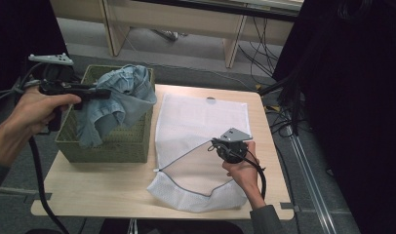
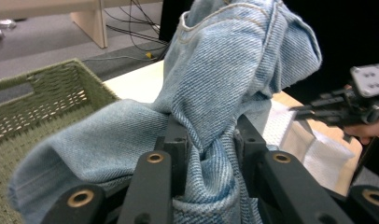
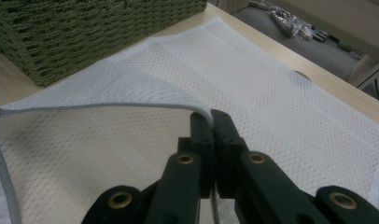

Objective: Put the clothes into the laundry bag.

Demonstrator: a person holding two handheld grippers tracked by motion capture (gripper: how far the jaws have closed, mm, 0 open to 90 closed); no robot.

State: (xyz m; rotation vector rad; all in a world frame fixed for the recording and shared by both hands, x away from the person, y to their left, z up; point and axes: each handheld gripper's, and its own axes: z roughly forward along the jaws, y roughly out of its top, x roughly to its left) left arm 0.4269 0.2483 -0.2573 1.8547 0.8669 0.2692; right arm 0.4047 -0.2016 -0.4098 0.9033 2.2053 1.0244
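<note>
Meanwhile left gripper pinches denim garment above the woven basket, right gripper apparently clamps mesh bag's rim

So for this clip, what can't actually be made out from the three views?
- Inside of the green basket: in the high view the denim garment held by the left gripper covers it.
- What kind of garment it is: bunched in the left gripper view, its lower part cut off by the bottom edge.
- Inside of the mesh laundry bag: the right gripper lifts the zipper edge, but the interior stays unclear.
</note>
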